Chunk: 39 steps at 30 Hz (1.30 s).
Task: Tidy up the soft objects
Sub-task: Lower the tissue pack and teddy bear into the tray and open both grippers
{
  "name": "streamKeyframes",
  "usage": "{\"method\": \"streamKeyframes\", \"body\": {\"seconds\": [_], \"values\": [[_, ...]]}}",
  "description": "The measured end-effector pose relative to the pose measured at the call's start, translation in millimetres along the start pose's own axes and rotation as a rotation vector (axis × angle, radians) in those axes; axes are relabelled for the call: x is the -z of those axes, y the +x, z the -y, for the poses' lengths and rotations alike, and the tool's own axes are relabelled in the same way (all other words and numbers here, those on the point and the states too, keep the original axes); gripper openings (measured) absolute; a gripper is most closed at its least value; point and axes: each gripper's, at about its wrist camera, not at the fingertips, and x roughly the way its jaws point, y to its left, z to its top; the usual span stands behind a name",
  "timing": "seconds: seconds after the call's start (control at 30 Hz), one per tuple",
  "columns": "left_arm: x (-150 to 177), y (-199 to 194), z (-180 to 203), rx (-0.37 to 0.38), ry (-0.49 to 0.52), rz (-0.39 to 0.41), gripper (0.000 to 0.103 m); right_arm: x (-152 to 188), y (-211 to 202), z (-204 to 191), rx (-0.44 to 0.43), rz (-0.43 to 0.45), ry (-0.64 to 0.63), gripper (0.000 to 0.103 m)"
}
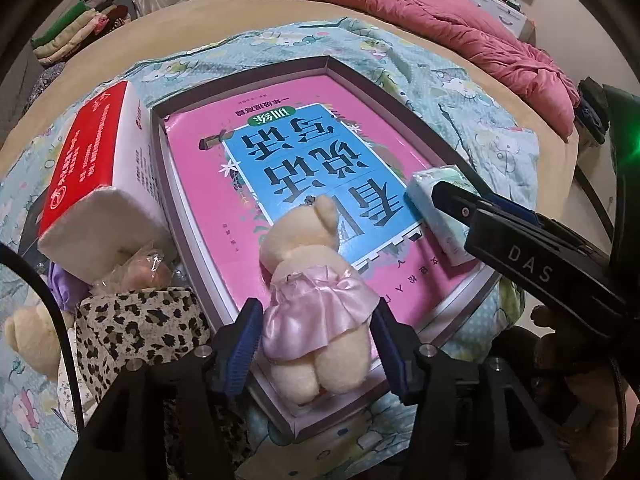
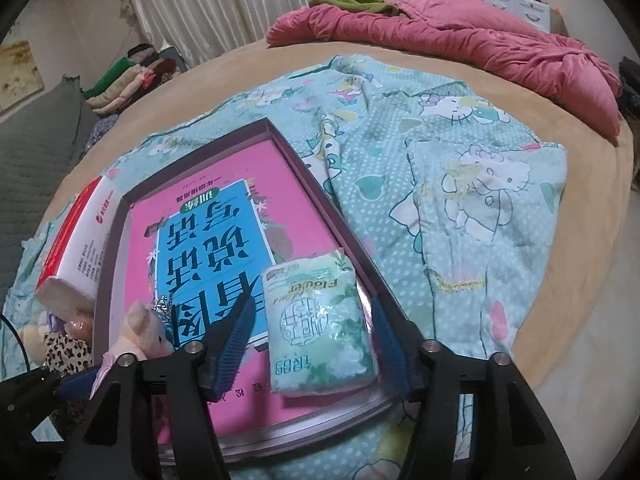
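Observation:
A cream teddy bear in a pink satin skirt (image 1: 316,280) lies face down on a pink and blue book (image 1: 224,216) inside a shallow grey box (image 1: 400,96). My left gripper (image 1: 316,310) stands open around the bear's skirt, its blue pads just beside the cloth. A green and white tissue pack (image 2: 320,320) rests on the book at the box's right wall (image 2: 320,192). My right gripper (image 2: 312,304) is open around the pack, with a gap on its left side. The bear (image 2: 140,332) shows at the lower left in the right wrist view.
A red and white carton (image 1: 92,168) leans on the box's left side. A leopard-print cloth (image 1: 132,328), a plastic-wrapped item (image 1: 140,268) and a second plush (image 1: 28,336) lie beside it. A cartoon-print sheet (image 2: 460,200) covers the bed; a pink quilt (image 2: 460,32) lies beyond it.

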Motion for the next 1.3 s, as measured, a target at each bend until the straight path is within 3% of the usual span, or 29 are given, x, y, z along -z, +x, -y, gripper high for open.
{"method": "streamKeyframes", "body": {"seconds": [0.43, 0.63, 0.8, 1.17, 1.3], "values": [[1.7, -6.6, 3.3, 0.016, 0.014, 0.003, 0.069, -5.4, -19.9, 7.8, -0.021, 0.117, 0.046, 0.074], [4.5, -11.9, 6.7, 0.018, 0.028, 0.020, 0.072, -6.1, -22.3, 15.7, -0.024, 0.135, 0.085, 0.075], [6.3, -19.9, 5.7, 0.006, 0.022, 0.040, 0.081, -6.2, -25.9, 16.5, -0.020, 0.154, 0.084, 0.075], [10.1, -44.7, -8.1, -0.003, -0.014, 0.094, 0.083, -5.8, -38.6, 10.9, -0.021, 0.210, 0.054, 0.076], [14.8, -52.9, -18.6, -0.009, -0.038, 0.099, 0.083, -4.4, -46.8, 2.9, 0.002, 0.238, 0.020, 0.082]]}}
